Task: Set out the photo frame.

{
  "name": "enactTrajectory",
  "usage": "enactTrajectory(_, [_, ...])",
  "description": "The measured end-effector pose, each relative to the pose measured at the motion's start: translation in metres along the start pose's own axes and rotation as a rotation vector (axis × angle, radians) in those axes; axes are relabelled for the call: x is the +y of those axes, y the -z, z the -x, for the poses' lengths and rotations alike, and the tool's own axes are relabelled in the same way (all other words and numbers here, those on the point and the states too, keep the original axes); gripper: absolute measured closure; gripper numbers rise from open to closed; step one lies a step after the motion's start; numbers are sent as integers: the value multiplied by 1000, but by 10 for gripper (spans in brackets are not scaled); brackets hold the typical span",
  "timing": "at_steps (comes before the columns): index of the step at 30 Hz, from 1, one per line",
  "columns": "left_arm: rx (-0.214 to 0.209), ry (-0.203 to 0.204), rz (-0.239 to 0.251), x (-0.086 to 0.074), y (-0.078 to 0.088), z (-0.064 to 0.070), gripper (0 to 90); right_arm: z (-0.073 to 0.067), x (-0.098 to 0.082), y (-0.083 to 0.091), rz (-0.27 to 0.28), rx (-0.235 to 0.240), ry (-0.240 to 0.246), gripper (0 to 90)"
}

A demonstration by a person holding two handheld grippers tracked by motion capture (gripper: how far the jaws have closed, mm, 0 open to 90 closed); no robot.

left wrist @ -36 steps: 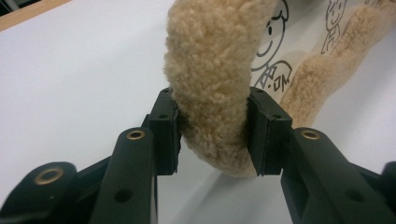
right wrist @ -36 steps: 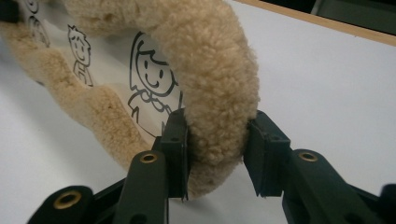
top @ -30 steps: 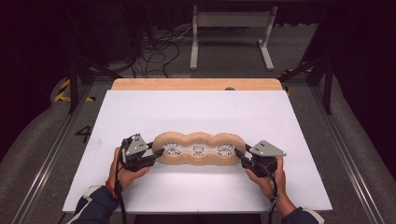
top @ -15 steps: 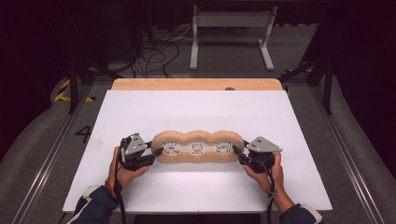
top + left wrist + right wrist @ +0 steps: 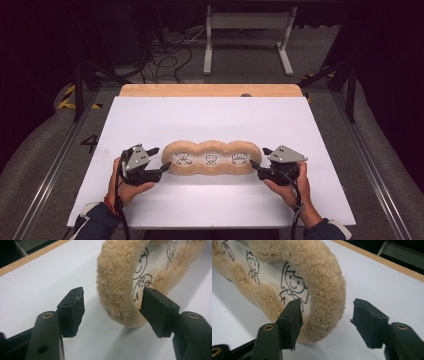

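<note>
A long tan fleece cushion [image 5: 212, 172] with three lobes and cartoon figures on its white inner panels lies flat on the white table top [image 5: 210, 120]. My left gripper [image 5: 162, 157] sits at its left end and my right gripper [image 5: 258, 156] at its right end. In the left gripper view the fleece rim [image 5: 117, 282] stands between the jaws of the left gripper [image 5: 113, 312], with a gap beside it. The right gripper [image 5: 329, 322] likewise straddles the rim [image 5: 324, 290] without pinching it. Both pairs of jaws have just been opening.
A wooden strip [image 5: 210, 90] runs along the table's far edge. Beyond it lie cables [image 5: 165, 55] and a white metal stand [image 5: 247, 35] on the floor. Metal rails [image 5: 50, 170] flank the table. White surface stretches on all sides of the cushion.
Both grippers were shut on the cushion's ends; their jaws now stand apart around the rim. The cushion and the hands have hardly shifted.
</note>
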State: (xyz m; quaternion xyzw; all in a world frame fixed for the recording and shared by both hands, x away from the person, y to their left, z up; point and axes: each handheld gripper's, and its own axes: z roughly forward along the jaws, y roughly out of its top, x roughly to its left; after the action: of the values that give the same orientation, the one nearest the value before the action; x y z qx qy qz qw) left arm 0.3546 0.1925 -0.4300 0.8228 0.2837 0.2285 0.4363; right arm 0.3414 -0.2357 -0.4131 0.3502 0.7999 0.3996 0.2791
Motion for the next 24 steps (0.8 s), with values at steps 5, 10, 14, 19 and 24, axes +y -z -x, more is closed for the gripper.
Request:
enactTrajectory(5, [21, 4, -3, -2, 6, -3, 246, 5, 0, 2, -17, -7, -3, 288])
enactTrajectory(10, [21, 0, -20, -5, 9, -4, 195, 7, 0, 3, -11, 2, -12, 229])
enactTrajectory(14, [14, -2, -18, -6, 12, -5, 168, 7, 0, 5, -16, 5, -8, 175])
enactTrajectory(19, [4, -7, -22, -9, 15, -7, 136, 7, -3, 7, -11, 32, -7, 136])
enactTrajectory(24, [0, -8, -26, -14, 20, -8, 118, 7, -6, 8, -34, 21, 22, 133])
